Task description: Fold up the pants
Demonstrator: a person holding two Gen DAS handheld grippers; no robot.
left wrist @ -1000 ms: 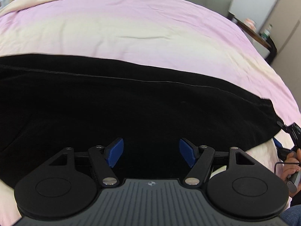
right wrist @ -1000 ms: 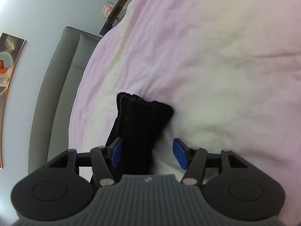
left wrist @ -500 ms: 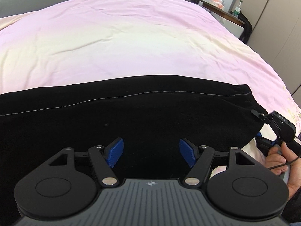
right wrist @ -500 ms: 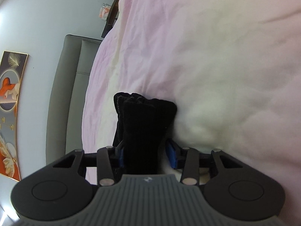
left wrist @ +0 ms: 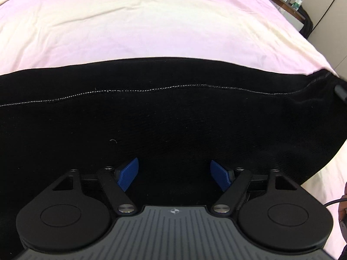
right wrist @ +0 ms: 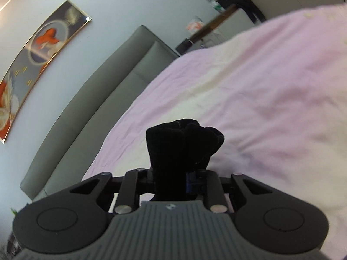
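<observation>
The black pants [left wrist: 173, 117] lie spread across the pink and cream bedspread [left wrist: 151, 26], a line of pale stitching running along their far edge. The left gripper [left wrist: 174, 174] hovers over them with its blue pads [left wrist: 128, 174] wide apart, holding nothing. The right gripper [right wrist: 171, 178] is clamped on a bunched end of the pants [right wrist: 184, 145], lifted above the bedspread [right wrist: 271, 108]. No writing is legible; a framed painting [right wrist: 36, 58] hangs above the grey headboard [right wrist: 104, 108].

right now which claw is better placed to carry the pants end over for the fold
Right. The right claw is already shut on the bunched end of the pants, lifted off the bed. The left claw is open over flat fabric.
</observation>
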